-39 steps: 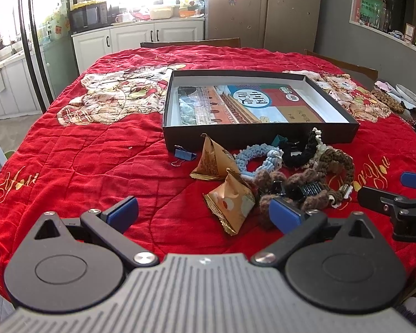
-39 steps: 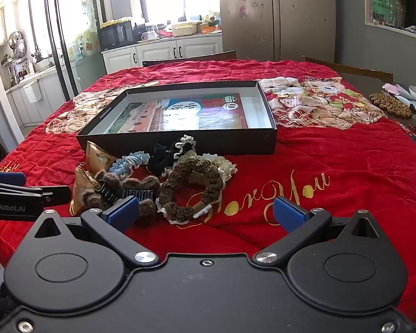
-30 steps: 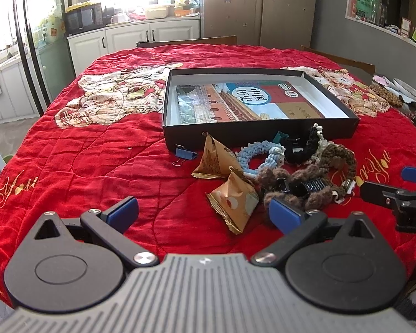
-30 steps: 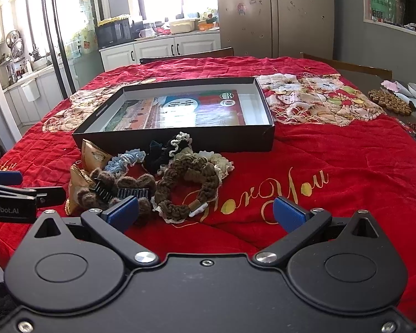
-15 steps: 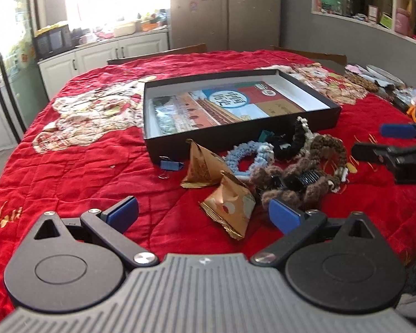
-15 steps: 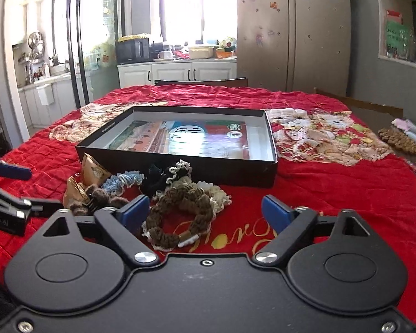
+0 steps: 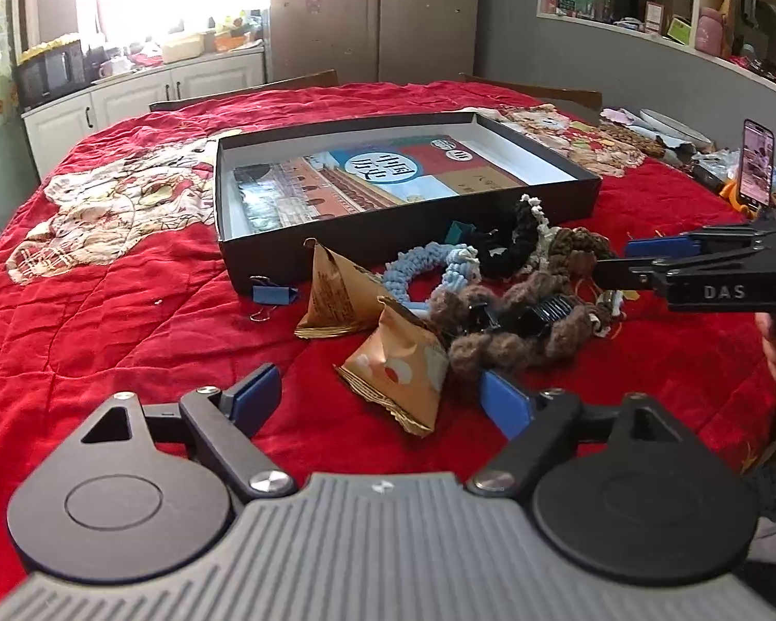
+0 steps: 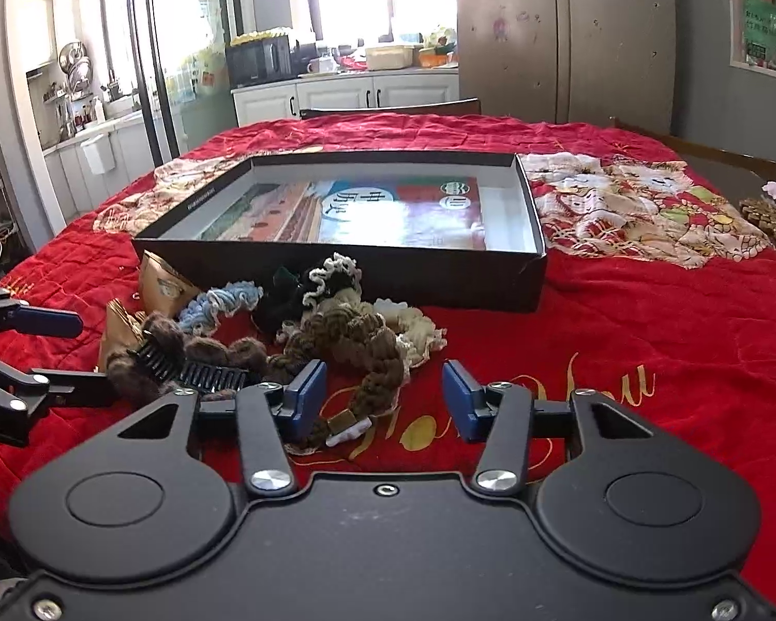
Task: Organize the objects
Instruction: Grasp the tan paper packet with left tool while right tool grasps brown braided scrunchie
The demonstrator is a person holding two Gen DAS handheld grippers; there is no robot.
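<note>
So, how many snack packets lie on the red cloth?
2. One packet stands just in front of the black box; the other packet lies nearer, beside the brown hair clip. More may hide under the pile.

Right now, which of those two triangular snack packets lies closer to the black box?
The plain brown packet, lying just before the box wall beside the blue binder clip. The other, the printed packet, sits nearer the left gripper.

Black tongs, blue pads
</note>
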